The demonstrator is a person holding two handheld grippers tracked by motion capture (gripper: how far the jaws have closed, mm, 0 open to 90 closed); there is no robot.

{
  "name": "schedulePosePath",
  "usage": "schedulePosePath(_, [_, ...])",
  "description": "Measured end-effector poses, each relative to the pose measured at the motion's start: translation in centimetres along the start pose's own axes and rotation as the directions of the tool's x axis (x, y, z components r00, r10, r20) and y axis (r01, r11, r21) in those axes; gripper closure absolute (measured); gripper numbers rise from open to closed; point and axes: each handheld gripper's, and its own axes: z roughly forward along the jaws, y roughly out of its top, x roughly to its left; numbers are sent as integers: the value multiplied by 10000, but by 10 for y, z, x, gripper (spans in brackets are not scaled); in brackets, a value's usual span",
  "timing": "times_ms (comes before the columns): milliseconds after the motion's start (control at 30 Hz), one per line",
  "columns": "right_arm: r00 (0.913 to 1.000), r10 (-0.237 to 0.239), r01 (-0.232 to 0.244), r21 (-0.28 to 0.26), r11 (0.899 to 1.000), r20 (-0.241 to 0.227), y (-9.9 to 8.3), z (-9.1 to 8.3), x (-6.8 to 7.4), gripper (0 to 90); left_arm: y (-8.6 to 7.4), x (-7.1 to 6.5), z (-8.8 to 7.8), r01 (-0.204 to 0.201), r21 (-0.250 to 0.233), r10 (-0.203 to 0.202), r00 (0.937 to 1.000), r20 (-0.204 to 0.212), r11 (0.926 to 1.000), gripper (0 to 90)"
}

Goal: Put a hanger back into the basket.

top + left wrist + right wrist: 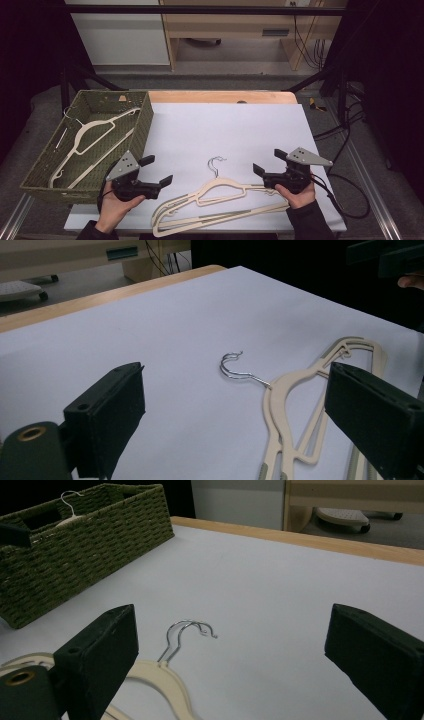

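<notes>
A stack of cream plastic hangers (pixel 215 202) with metal hooks (pixel 216 164) lies on the white table sheet near the front edge. My left gripper (pixel 158 170) is held open just left of the stack, with nothing between its jaws. My right gripper (pixel 268 161) is open at the stack's right end, also with nothing in it. In the left gripper view the hangers (pixel 300 405) and a hook (pixel 232 367) lie ahead of the open left gripper (pixel 235 390). In the right gripper view two hooks (pixel 187 629) lie between the jaws of the open right gripper (pixel 232 620).
A green woven basket (pixel 145 122) stands at the left with one cream hanger (pixel 85 137) inside; it also appears in the right gripper view (pixel 75 545). A wooden table edge (pixel 220 96) runs along the back. White sheet (pixel 225 130) spreads behind the hangers.
</notes>
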Motion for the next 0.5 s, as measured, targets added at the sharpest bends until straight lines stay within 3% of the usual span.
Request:
schedulePosePath(233, [9996, -204, 211, 335, 9992, -207, 1, 13, 14, 85, -13, 4, 8, 339, 240, -341, 9994, 79, 9991, 90])
schedulePosePath(500, [9982, -481, 513, 972, 9939, -348, 2, 35, 36, 130, -22, 3, 12, 250, 525, -257, 9996, 126, 9983, 84])
